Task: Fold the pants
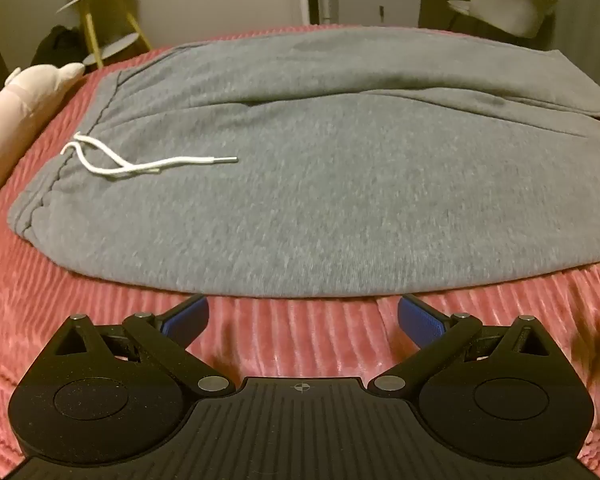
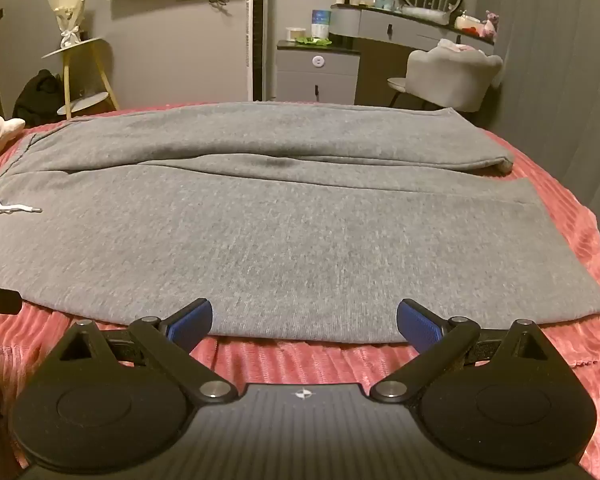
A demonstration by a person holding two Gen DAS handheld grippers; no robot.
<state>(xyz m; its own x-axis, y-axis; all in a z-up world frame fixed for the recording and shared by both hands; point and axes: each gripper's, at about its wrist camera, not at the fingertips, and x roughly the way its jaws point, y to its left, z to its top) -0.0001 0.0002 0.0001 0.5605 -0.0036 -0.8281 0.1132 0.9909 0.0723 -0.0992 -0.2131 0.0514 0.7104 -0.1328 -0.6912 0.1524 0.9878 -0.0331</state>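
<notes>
Fingers of left gripper were spread wide w/ nothing between; same for right gripper, blue pads apart and empty. Pants lay straight ahead of both, flat on pink ribbed bedspread, long axis running left-right across both views, waistband left, leg hems right. Near edge of pants sat just beyond left fingertips; right fingertips reached or overlapped that edge, so right looked slightly nearer. Far leg lay beyond near leg. White drawstring rested on pants near waistband, loose, likely to shift in a fold. Pillow lay left of waistband, clear of pants. Chair and side table stood beyond far edge, no obstruction judged.
</notes>
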